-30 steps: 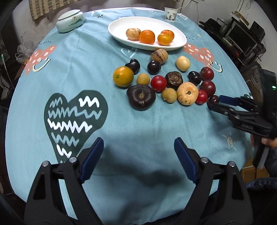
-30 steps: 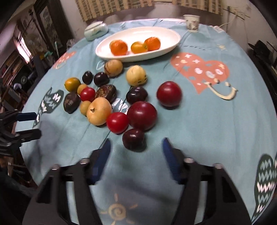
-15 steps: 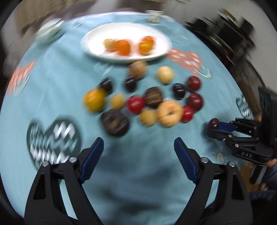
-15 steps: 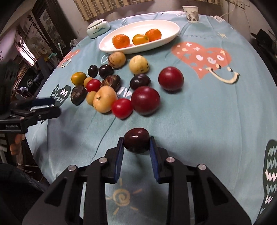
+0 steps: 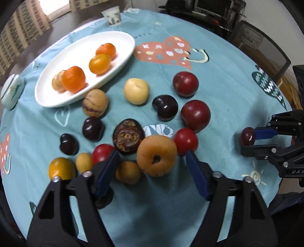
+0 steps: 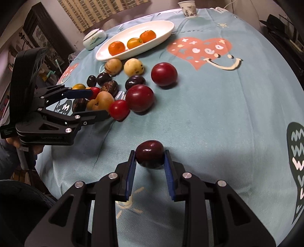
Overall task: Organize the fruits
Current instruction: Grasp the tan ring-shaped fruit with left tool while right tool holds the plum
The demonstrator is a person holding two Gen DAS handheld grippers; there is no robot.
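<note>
Right claw [image 6: 150, 157] clamped on a dark plum [image 6: 150, 153] bound for sorting; left claw [image 5: 152, 167], closing but empty, astride the orange fruit [image 5: 156, 154].

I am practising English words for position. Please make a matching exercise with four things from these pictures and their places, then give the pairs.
Things:
1. small dark plum
2. paper cup
3. large tan fruit
4. orange mandarin

Places:
A. on the white plate
B. at the far table edge
C. clamped in the right gripper
D. between the open fingers of the left gripper

Pairs: 1-C, 2-B, 3-D, 4-A
</note>
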